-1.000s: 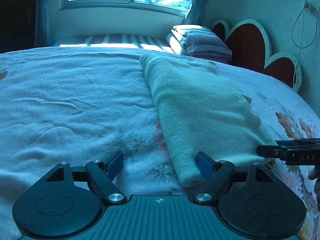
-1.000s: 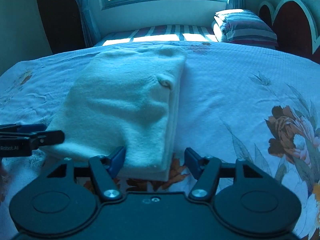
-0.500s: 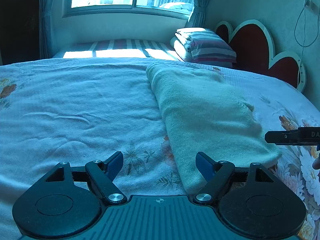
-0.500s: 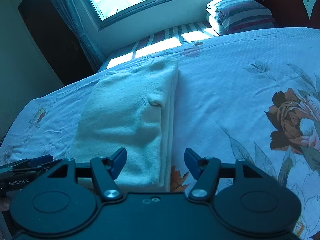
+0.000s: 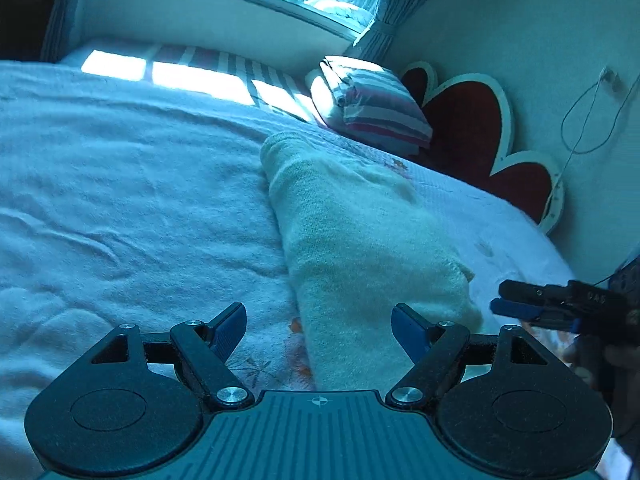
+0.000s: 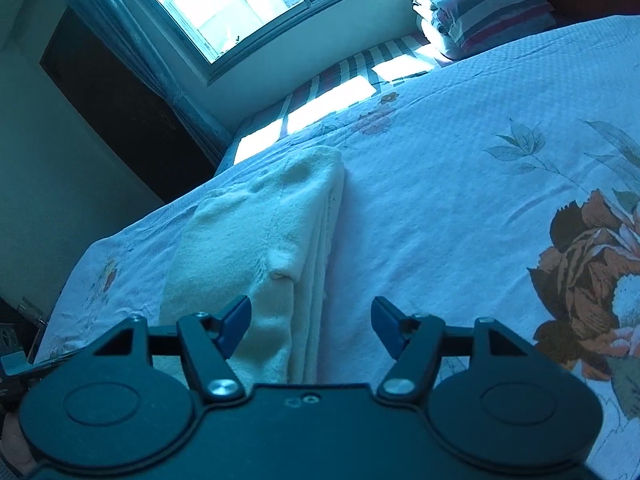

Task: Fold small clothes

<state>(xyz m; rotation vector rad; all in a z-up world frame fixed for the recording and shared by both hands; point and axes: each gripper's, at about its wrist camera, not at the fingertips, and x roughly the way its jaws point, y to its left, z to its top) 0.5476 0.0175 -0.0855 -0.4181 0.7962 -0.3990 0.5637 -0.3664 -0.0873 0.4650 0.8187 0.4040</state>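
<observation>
I have the cream knit garment (image 5: 360, 240) lying folded into a long narrow bundle on the bed (image 5: 120, 184), its long axis running straight away from me toward the window (image 6: 248, 4) and the striped pillow (image 5: 372, 100). My left gripper (image 5: 319, 322) hangs above the near end with its jaws wide and nothing between the pads; from this camera the bundle's near end sits under the right half of the gap, so the left edge of the cloth is the one closest to it. My right gripper (image 6: 311, 325) mirrors that from the other side: its jaws are opening, nothing pinched, and the stacked layered edge of the garment (image 6: 288, 248) runs up through the left half of its gap (the small cuff-like tab (image 6: 284, 270) pokes out partway along that side). Both hands look about equally near the bundle's near short end, one at each corner, and I can see the right gripper's tip (image 5: 536, 304) just off the garment's right corner in the left view. My read is that the coming move turns on this end-on alignment: each pair of jaws would take its own near corner and carry it along the long axis toward the far end to halve the bundle.
</observation>
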